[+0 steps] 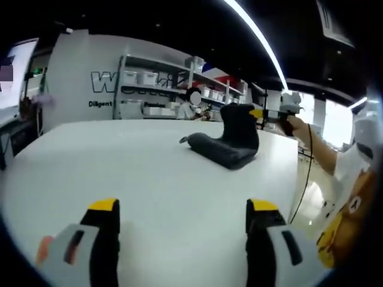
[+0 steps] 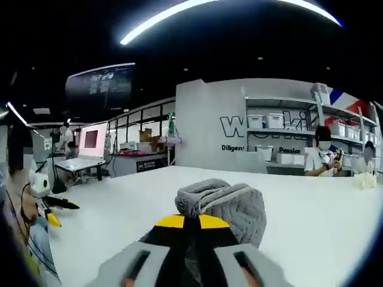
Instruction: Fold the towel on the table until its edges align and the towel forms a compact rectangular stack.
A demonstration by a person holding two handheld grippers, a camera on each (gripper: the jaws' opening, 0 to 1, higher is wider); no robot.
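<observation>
With "Diligent" legible on the far wall, the right gripper (image 2: 187, 222) is closed on the grey towel (image 1: 230, 140), lifting one end off the white desk (image 1: 137, 173), while the left gripper (image 1: 182, 230) hangs wide apart, holding nothing.

Grey grippers (image 1: 182, 239), yellow-tipped black jaws

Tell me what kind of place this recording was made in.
Probably a large indoor lab or workshop: a broad white table, metal shelving stacked with white storage bins along a lettered wall, and long ceiling light strips overhead.
</observation>
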